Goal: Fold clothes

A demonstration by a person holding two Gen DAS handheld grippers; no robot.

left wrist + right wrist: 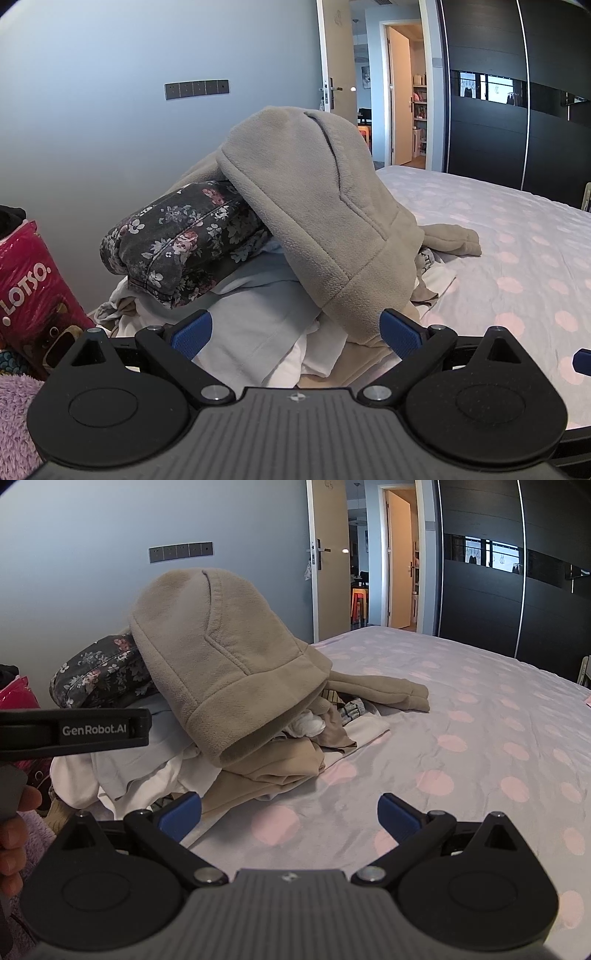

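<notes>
Left gripper (295, 332) spread wide, empty, facing beige fleece hoodie (314, 206) atop clothes pile; right gripper (290, 812) likewise spread, empty, over polka-dot bedsheet (461, 738).

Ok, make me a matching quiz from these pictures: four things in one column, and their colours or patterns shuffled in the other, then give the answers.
Things:
1. fleece
2. bundle under the fleece
3. sheet
4. bag at far left

Looks:
A. pale with pink dots
B. pink, lettered LOTSO
C. plain beige
D. dark with flowers

Pairs: 1-C, 2-D, 3-A, 4-B
</notes>
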